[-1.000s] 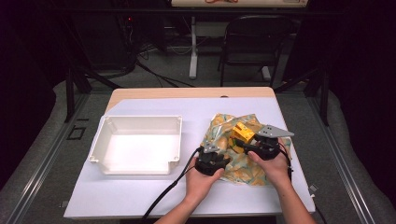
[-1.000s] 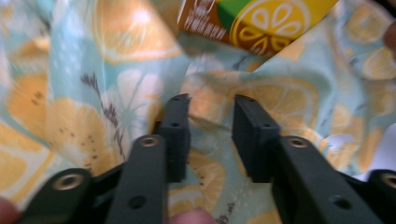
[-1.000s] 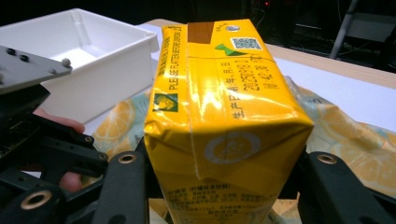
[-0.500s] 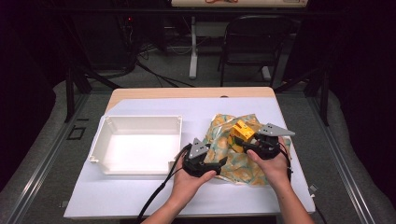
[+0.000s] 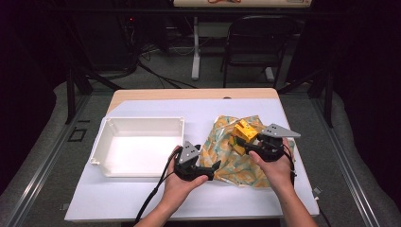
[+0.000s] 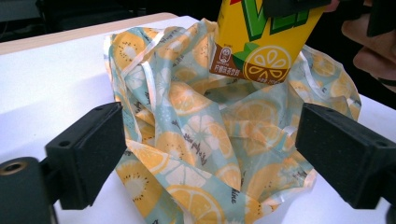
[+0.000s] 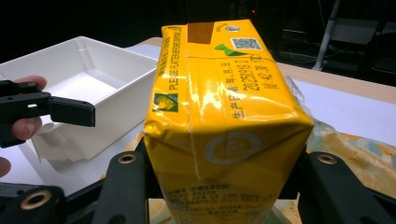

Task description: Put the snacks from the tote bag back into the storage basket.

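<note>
The right gripper (image 5: pixel 246 142) has its jaws clamped on the two sides of a yellow lemon-tea carton (image 7: pixel 224 126) — in the high view the carton (image 5: pixel 242 134) sits right of centre, held over a crumpled citrus-print bag (image 5: pixel 236 156). The left gripper (image 5: pixel 208 169), at lower centre of that view, has just been opening; its jaws now stand wide apart with the bag (image 6: pixel 205 140) between them, pads pressing on nothing. A white plastic bin (image 5: pixel 137 150) lies left of centre on the white table (image 5: pixel 118 203) — just beside the left gripper.
</note>
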`<state>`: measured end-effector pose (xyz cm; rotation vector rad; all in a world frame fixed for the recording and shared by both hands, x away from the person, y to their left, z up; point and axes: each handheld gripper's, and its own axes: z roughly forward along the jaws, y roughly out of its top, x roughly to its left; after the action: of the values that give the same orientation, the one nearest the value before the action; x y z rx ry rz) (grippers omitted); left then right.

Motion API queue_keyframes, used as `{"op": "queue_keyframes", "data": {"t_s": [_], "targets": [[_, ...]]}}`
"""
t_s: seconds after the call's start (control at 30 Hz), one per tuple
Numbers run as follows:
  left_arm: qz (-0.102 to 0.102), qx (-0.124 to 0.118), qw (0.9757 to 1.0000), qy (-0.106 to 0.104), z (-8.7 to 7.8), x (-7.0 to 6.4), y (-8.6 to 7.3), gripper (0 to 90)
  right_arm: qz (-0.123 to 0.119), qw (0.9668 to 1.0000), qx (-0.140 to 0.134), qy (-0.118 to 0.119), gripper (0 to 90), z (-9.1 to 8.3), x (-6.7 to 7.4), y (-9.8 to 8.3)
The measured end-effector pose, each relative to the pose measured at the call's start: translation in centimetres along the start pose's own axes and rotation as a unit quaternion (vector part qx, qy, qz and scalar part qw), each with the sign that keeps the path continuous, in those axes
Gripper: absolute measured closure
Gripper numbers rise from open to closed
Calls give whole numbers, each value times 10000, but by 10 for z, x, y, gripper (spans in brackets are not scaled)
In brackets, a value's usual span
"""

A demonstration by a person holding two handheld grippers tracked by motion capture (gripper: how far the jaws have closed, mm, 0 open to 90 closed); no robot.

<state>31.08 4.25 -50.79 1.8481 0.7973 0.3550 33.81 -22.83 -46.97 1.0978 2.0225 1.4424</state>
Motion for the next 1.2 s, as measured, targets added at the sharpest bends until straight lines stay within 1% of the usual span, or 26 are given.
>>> {"op": "queue_keyframes", "data": {"t_s": [0.07, 0.1, 0.2, 0.37, 0.7, 0.8, 1.0, 1.03, 1.07, 1.1, 1.2], "targets": [[41, 52, 10000, -48, -1, -1, 1, 54, 7, 10000, -14, 4, 513, -1, 4, 1], [69, 77, 9999, -37, -1, -2, 1, 36, 14, 10000, -28, 2, 513, -2, 6, 1], [86, 64, 9999, -35, -2, -3, 2, 3, 12, 10000, -39, 54, 513, -4, 11, 3], [93, -21, 9999, -62, -4, -5, 2, 2, 107, 9998, -64, 142, 513, -7, 19, 6], [188, -142, 9996, -138, -8, -11, 6, 3, 63, 9995, -66, 300, 513, -5, 35, 9], [237, -146, 9995, -153, -8, -13, 6, 3, 71, 9993, -54, 362, 513, -4, 38, 10], [272, -154, 9993, -191, -7, -16, 5, 4, 57, 9989, -49, 458, 513, -3, 47, 11], [277, -154, 9993, -199, -7, -16, 5, 5, 23, 9989, -15, 474, 513, -3, 48, 11], [275, -210, 9994, -92, -6, -18, 4, 5, 30, 9988, -35, 494, 513, -3, 49, 11], [281, -164, 9992, -211, -6, -17, 4, 6, 33, 9987, -40, 505, 513, -2, 51, 11], [316, -169, 9991, -215, -6, -18, 4, 10, 30, 9984, -17, 559, 513, -1, 55, 11]]}}
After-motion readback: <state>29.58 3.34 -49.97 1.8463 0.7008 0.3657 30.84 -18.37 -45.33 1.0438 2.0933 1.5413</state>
